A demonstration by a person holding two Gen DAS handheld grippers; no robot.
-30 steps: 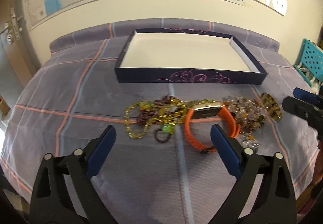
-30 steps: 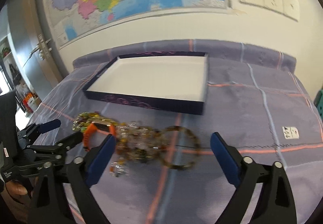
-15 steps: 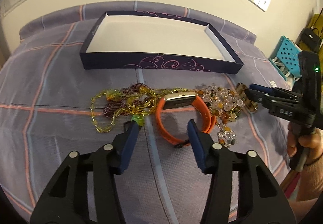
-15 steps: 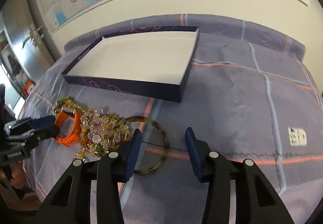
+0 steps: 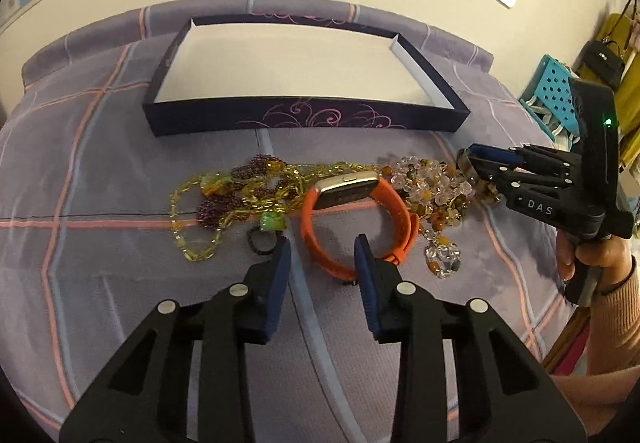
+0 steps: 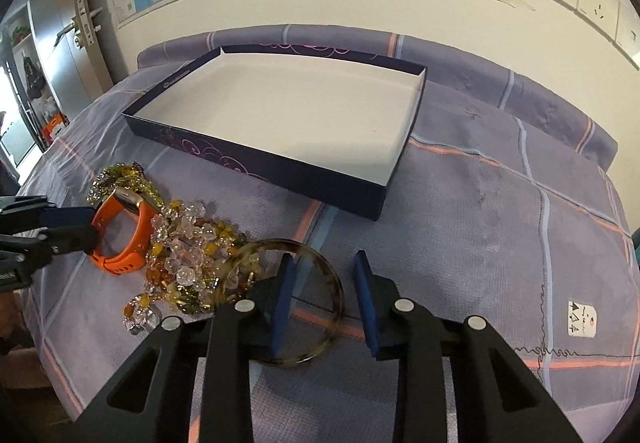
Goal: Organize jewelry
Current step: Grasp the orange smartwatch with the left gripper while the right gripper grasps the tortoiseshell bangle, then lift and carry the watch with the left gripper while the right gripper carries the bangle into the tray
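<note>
Left tongs (image 5: 322, 255) stand partly apart, straddling the near band of the orange watch (image 5: 358, 221); right tongs (image 6: 323, 275) likewise gape over the rim of the amber bangle (image 6: 316, 299), neither yet clamped. Each should probably seat one pad inside its loop before closing, clear of the crystal bead strand (image 6: 188, 259). The dark box (image 6: 256, 167) beyond the bedspread (image 6: 500, 203) pile holds nothing.

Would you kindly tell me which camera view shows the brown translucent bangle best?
The right wrist view: the brown translucent bangle lies flat there, nearly its whole ring visible, with the right gripper straddling its rim. The left wrist view shows only a sliver behind that gripper's fingers.
</note>
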